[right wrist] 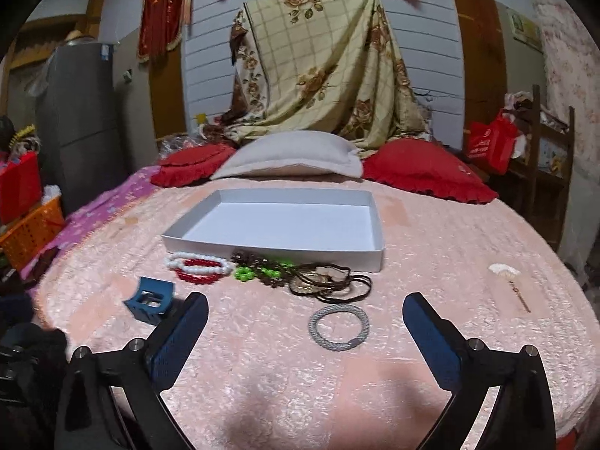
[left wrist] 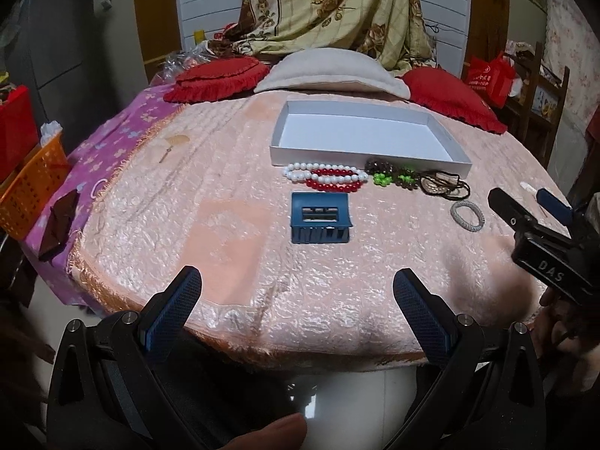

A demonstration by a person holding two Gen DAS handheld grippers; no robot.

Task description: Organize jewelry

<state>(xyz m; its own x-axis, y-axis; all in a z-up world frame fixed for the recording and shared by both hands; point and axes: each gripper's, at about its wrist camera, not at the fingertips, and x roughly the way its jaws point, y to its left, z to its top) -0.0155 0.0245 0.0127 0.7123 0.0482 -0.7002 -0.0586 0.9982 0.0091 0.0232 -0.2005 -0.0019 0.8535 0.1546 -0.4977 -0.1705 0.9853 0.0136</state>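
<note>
Both the left gripper (left wrist: 296, 296) and right gripper (right wrist: 305, 318) hover wide open, empty. The grey bracelet (right wrist: 339, 325) lies on the bed between the right fingers: probably light, flexible, slippery; pinch across its band.

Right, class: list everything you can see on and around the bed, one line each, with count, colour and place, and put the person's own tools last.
Box: one, white, open and empty, middle of the bed.
Bead bracelets: two, one white and one red, overlapping in front of the box.
Green and brown beads: one cluster, right of the bracelets.
Cord necklace: one tangle, dark brown, in front of the box's right corner.
Silver bracelet: one, grey, nearest the right gripper.
Small basket: one, blue, in front of the bracelets.
Pillows: three, one grey between two red, at the head.
Left gripper: fingers open, empty.
Right gripper: fingers open, empty.
</note>
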